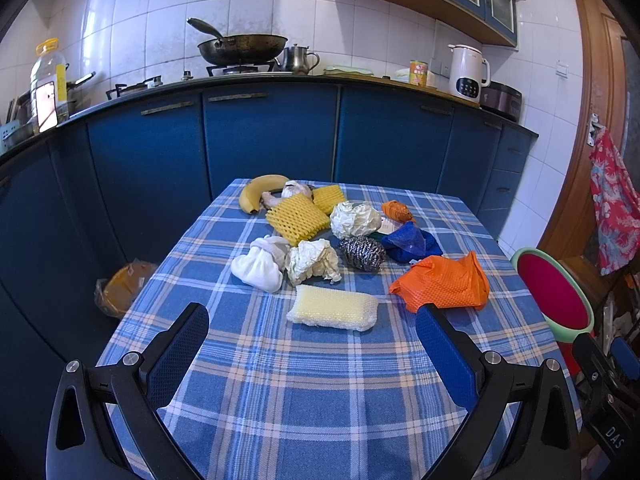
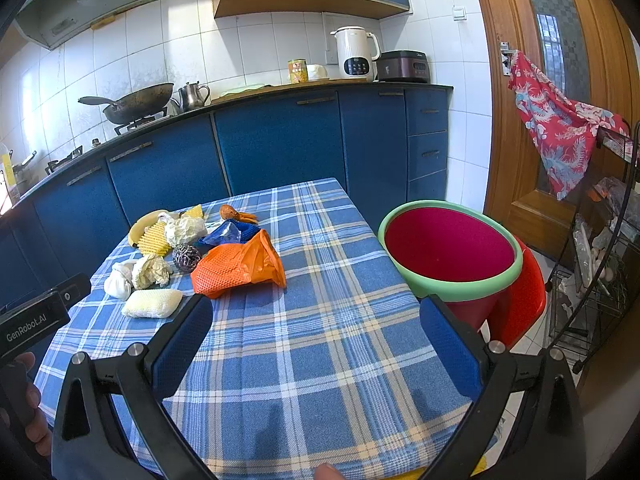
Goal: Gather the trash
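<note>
The left tool (image 1: 312, 312) is held spread and empty above the checked worktop (image 1: 304, 384), with the pale sponge (image 1: 333, 307) lying just beyond its fingers; the right tool (image 2: 316, 320) is likewise spread and empty. The trash is clustered mid-worktop: a white bundle (image 1: 259, 265), crumpled paper (image 1: 313, 261), a steel scourer (image 1: 362, 253) and an orange bag (image 1: 442, 280). Since these pieces touch, a neighbour could be dragged along, and the light bag could be dropped short of the bin (image 2: 448, 248) beside the worktop.

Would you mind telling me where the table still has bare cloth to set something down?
The near half of the tablecloth is bare, between both tools and the sponge. The strip from the orange bag to the bin-side edge is also free. The far-left corner is crowded around the banana and steel scourer.
</note>
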### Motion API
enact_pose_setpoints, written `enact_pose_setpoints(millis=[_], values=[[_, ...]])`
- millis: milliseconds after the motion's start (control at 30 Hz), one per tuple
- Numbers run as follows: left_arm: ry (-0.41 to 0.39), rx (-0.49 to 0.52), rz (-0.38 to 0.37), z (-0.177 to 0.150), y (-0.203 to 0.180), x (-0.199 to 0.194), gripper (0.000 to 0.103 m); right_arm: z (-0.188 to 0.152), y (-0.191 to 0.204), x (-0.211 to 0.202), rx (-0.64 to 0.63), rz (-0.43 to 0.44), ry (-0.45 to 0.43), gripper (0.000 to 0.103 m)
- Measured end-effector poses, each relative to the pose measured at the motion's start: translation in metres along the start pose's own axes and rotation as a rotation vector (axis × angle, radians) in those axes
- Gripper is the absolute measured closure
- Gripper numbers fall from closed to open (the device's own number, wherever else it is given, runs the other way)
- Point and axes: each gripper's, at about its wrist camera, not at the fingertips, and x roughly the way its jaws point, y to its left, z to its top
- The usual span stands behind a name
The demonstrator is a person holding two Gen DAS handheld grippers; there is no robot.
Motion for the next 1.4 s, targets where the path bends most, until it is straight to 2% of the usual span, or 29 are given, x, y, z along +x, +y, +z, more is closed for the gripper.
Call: enact_pose_setpoints(millis=[1067,1400], values=[[0.0,0.001,0.001,0.0,0.0,0.0,0.0,-0.001,0.0,0.001,0.0,0.0,0.003,0.001],[0.014,0.009,0.014,0.01,0.018,0.012,0.0,0.0,0.002,0.01,-0.016,0.005,0.021,0.001]])
